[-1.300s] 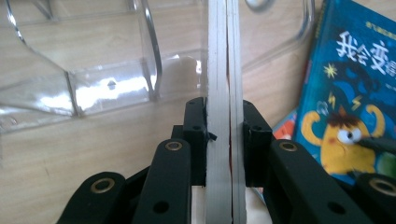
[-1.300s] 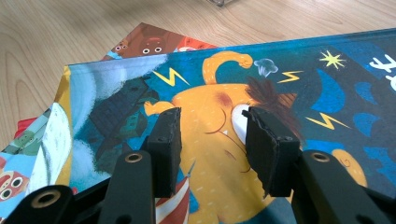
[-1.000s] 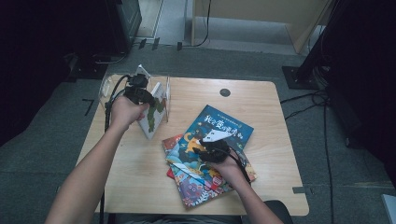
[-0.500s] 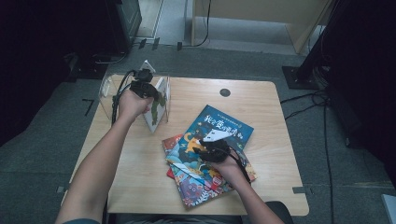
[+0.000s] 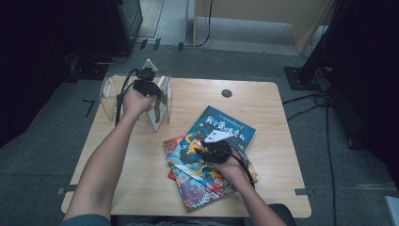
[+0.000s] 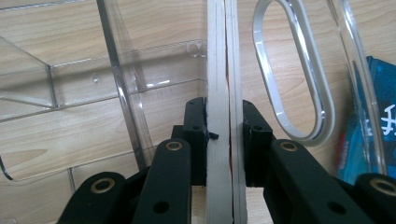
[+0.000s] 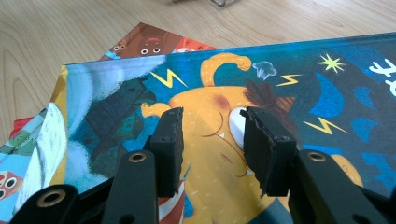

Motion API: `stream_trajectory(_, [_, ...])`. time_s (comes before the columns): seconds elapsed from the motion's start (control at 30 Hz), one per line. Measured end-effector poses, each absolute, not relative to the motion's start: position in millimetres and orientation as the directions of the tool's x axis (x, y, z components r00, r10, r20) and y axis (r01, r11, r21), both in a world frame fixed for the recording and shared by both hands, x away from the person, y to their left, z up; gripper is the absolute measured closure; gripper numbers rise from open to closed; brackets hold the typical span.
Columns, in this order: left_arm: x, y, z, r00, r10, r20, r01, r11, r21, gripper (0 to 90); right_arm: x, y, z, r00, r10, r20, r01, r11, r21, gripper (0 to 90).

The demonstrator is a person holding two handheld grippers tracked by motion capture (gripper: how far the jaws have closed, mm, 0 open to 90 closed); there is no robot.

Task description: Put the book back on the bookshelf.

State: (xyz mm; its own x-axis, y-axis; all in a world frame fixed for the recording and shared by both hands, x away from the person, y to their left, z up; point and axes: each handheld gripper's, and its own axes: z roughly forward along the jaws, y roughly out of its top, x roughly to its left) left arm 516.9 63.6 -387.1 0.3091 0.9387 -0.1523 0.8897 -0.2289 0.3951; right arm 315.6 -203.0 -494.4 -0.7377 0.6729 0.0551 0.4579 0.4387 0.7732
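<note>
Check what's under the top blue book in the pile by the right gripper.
Under the blue book at least two more picture books fan out at its near-left edge, one showing a red-brown corner. How far they reach beneath, and any further book there, is covered. The right gripper hovers open above.

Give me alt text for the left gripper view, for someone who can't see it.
The left gripper has its two black jaws clamped on the edges of thin pale books held upright. Behind them stands a clear plastic rack with an oval handle cutout, on a light wooden table; a blue book shows at the right edge.
</note>
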Motion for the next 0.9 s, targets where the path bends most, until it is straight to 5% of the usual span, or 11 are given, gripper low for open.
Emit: stream_trajectory(0.9, [481.5, 86.5, -338.9, 0.406, 0.895, -0.183, 0.853, -0.299, 0.429, 56.9, 319.0, -222.6, -491.5, -0.701, 0.701, 0.132, 0.520, 0.375, 0.768, 56.7])
